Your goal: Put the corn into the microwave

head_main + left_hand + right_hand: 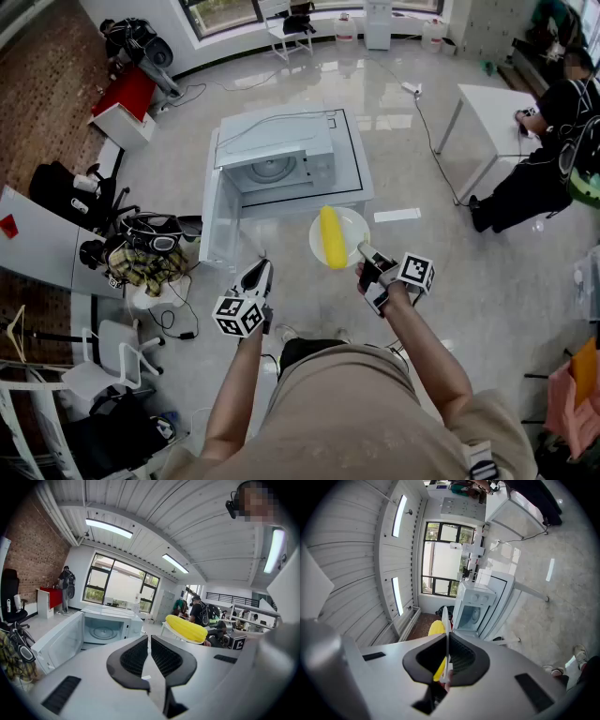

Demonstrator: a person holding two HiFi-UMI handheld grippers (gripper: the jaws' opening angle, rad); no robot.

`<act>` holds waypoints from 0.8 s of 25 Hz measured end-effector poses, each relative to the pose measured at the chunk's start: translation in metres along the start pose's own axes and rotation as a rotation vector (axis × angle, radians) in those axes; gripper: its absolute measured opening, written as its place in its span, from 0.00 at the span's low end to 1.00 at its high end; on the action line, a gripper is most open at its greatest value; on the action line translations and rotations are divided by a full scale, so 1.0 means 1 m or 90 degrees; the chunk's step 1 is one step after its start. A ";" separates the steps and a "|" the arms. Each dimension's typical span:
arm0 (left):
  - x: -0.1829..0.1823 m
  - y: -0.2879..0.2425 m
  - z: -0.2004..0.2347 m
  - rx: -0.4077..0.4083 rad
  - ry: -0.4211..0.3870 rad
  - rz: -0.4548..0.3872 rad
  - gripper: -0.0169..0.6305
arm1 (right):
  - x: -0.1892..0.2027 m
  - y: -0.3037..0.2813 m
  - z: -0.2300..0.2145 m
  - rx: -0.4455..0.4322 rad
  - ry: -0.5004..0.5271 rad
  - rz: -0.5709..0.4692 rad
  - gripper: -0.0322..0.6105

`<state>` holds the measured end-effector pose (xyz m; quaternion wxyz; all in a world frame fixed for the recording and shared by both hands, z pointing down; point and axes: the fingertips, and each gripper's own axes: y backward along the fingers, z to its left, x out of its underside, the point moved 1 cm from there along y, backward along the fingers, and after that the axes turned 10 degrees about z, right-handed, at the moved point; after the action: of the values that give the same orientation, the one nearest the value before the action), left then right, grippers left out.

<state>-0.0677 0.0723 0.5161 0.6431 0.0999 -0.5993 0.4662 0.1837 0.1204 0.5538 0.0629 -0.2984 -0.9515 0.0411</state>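
Observation:
A yellow corn cob [331, 236] lies on a white plate [352, 221], just in front of the microwave [277, 159]. The microwave stands on a low white table [360, 178] with its door [214, 217] swung open to the left and its turntable showing. My right gripper [367, 255] is shut on the plate's near rim. In the right gripper view the plate [446, 617] is edge-on between the jaws, with the corn [435, 628] to its left. My left gripper [258, 277] hangs shut and empty left of the plate. Its view shows the microwave [105, 627] and the corn [186, 628].
A white side table [492, 103] stands at the right with a seated person [539, 164] beside it. Chairs and bags [141, 246] crowd the floor on the left. A red-topped cabinet [127, 94] is at the back left. Cables run across the floor.

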 end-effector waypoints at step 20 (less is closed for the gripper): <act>-0.001 -0.002 -0.006 -0.002 -0.007 0.000 0.04 | 0.000 -0.001 0.002 -0.034 -0.015 0.012 0.08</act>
<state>-0.0619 0.0749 0.5142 0.6397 0.1014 -0.6038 0.4646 0.1824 0.1193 0.5518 0.0433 -0.3085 -0.9500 0.0199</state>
